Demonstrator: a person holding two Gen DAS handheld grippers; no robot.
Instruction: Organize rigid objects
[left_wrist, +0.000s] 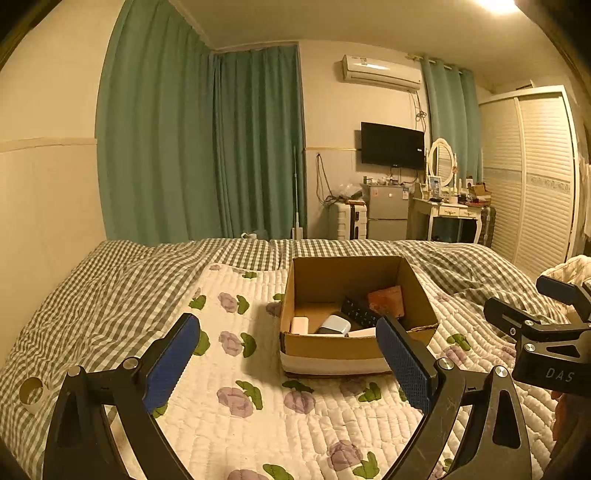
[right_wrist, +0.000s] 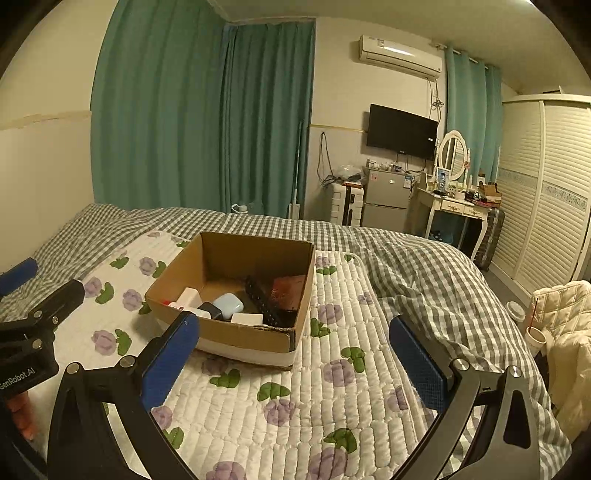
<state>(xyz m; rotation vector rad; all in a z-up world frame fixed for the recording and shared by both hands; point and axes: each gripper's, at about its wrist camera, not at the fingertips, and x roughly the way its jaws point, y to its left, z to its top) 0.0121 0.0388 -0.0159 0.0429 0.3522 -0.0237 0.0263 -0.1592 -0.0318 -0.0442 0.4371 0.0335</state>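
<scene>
Ahead of both open tools (left_wrist: 288, 332) (right_wrist: 295, 332), cardboard box (left_wrist: 332, 349).

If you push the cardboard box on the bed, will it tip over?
Probably not: the cardboard box is low and wide. It would likely drag on the soft quilt rather than slide. Its thin walls may bend.
</scene>
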